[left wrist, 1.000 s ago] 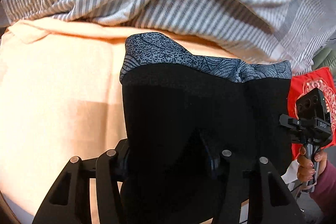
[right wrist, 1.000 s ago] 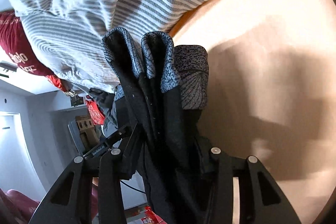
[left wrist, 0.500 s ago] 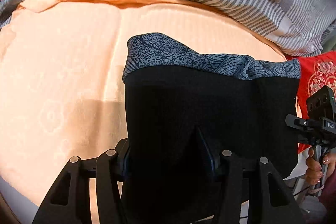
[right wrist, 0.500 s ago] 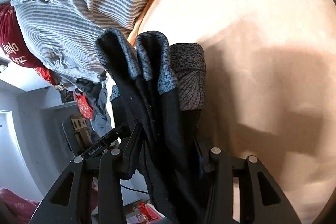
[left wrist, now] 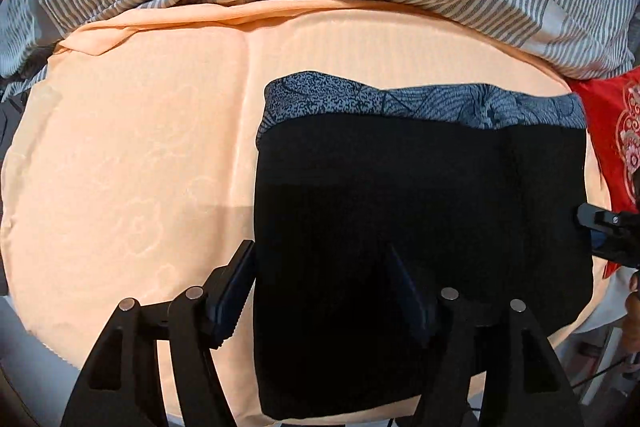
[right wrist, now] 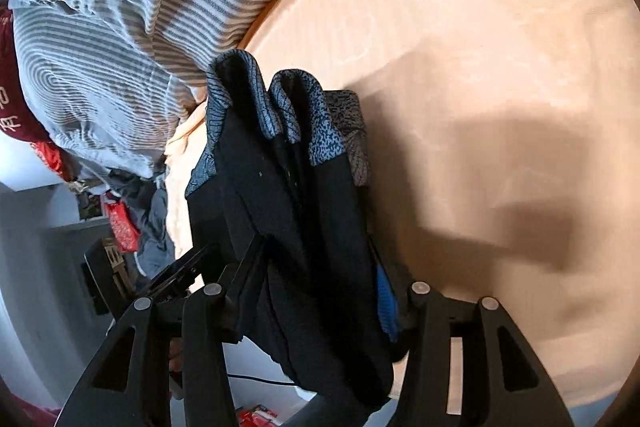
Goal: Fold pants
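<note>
Pants held folded btwn both grippers, low over the near part of the bed.

Left gripper (left wrist: pixel 320 291) clamps the pants (left wrist: pixel 420 219) at their left edge, right gripper (right wrist: pixel 316 291) clamps the bunched layers at the right edge; long axis runs left-right, patterned waistband (left wrist: pixel 420 105) on the far side, orange sheet (left wrist: pixel 140 147) below. Next likely lay down flat, both hands equally near.

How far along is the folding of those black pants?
Mostly done, it seems. The black pants already form a compact stack: several layers with patterned cuffs bunch together in the right wrist view. In hand: the left gripper and right gripper both grip the bundle over the peach bedsheet. Left: probably laying it down flat and letting go.
</note>
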The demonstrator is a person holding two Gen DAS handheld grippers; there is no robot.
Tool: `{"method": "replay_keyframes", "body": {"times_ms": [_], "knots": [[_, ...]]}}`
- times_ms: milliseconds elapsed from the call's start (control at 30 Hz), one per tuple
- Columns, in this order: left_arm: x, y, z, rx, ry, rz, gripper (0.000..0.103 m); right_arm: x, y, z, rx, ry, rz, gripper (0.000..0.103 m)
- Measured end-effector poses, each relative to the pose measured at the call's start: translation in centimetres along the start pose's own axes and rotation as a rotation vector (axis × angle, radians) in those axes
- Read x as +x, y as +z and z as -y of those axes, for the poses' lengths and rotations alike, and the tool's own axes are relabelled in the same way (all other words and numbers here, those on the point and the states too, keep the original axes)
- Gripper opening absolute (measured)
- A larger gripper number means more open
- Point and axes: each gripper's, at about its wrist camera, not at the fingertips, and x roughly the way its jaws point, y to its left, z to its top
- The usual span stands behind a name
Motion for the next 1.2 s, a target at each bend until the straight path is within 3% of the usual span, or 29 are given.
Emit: {"method": "replay_keyframes", "body": {"times_ms": [233,300,367,500,667,867,900,967,1100,1200], "knots": [[-1.0,-0.2,0.7,0.047,0.046,0.014,0.067,-2.3,-1.3,-0.4,0.029,-0.051,0.076,0.054],[-1.5,-0.2,0.9,0.059,0.055,0.022,0.067,-3.0,-1.7,-1.0,0.015,-0.11,0.105,0.048],[-2.1,-0.3,1.0,0.067,0.062,0.03,0.067,-3.5,-2.0,-1.8,-0.003,-0.151,0.139,0.033],[-3.9,-0.4,1.2,0.077,0.046,0.055,0.067,-4.1,-2.7,-3.8,-0.058,-0.192,0.182,0.028],[-3.8,-1.0,2.3,0.1,0.041,0.034,0.067,-2.2,-3.5,-6.8,-0.195,-0.286,0.137,0.028],[-0.7,-2.2,2.5,0.096,0.095,-0.003,0.067,0.8,-3.9,-6.0,-0.22,-0.438,0.077,0.028],[-0.5,-2.3,2.5,0.102,0.1,0.0,0.07,1.0,-3.9,-5.5,-0.212,-0.447,0.074,0.028],[0.0,-2.3,2.6,0.111,0.123,0.001,0.098,1.0,-3.8,-4.7,-0.195,-0.447,0.077,0.029],[0.5,-1.9,1.7,0.051,0.091,-0.031,0.098,1.2,-3.9,-4.7,-0.179,-0.459,0.078,0.03],[0.1,-2.0,1.6,0.055,0.11,-0.035,0.098,1.1,-4.2,-5.6,-0.203,-0.496,0.083,0.033]]}}
